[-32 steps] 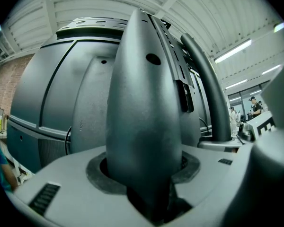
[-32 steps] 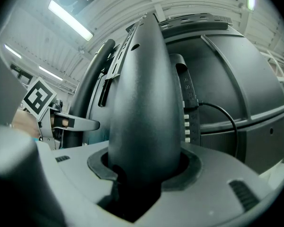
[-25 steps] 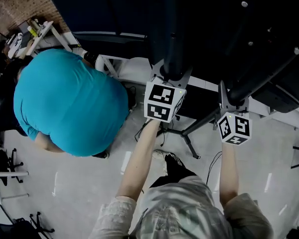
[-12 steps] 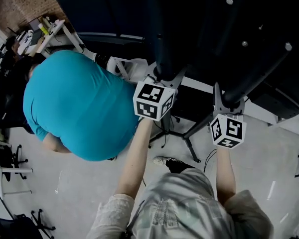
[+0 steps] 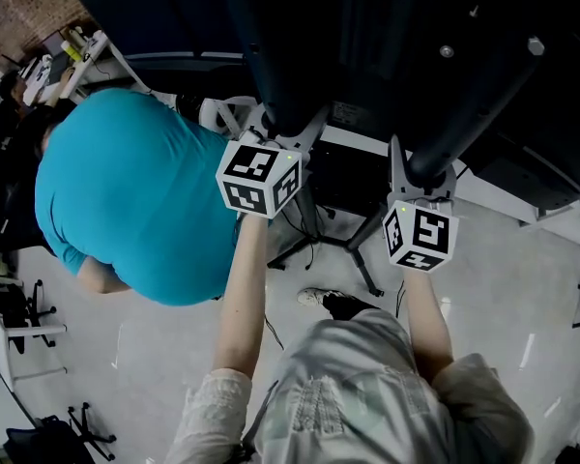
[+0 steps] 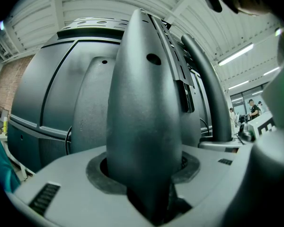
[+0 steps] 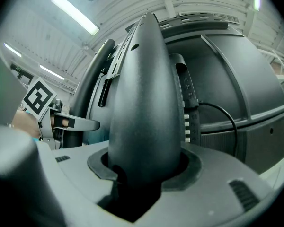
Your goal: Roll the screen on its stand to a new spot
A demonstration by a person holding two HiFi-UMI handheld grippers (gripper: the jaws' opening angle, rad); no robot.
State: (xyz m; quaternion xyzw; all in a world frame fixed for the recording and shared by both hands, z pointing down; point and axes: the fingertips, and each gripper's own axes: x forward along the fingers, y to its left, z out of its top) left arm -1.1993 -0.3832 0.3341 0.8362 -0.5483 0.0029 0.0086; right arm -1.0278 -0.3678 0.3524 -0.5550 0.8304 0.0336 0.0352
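Shifted leftward in the head view versus a second ago: left gripper (image 5: 282,129), right gripper (image 5: 420,174) and the two poles clamped in them, so likely mid-roll. Far left, person in teal shirt (image 5: 126,191) bent over just beside the path, near the left gripper; bump risk if pushed further that way. Left gripper closed around left pole (image 6: 142,108), pole filling the gap between the jaws, tight on both sides. Gripped on the upright rather than the panel, probably for a firm push with no load on the display. Centre, stand legs (image 5: 321,245) spread on pale floor (image 5: 155,356) between the two arms, wheels not made out. Right gripper likewise clamped on right pole (image 7: 146,98), nothing loose in the grip. Two holds on separate uprights, presumably to steer and stop the frame twisting. Screen (image 5: 396,27) mounted above and ahead of both grippers, dark back panel facing the holder, cable (image 7: 222,115) running down its rear. Judged as under way, new spot not identifiable.
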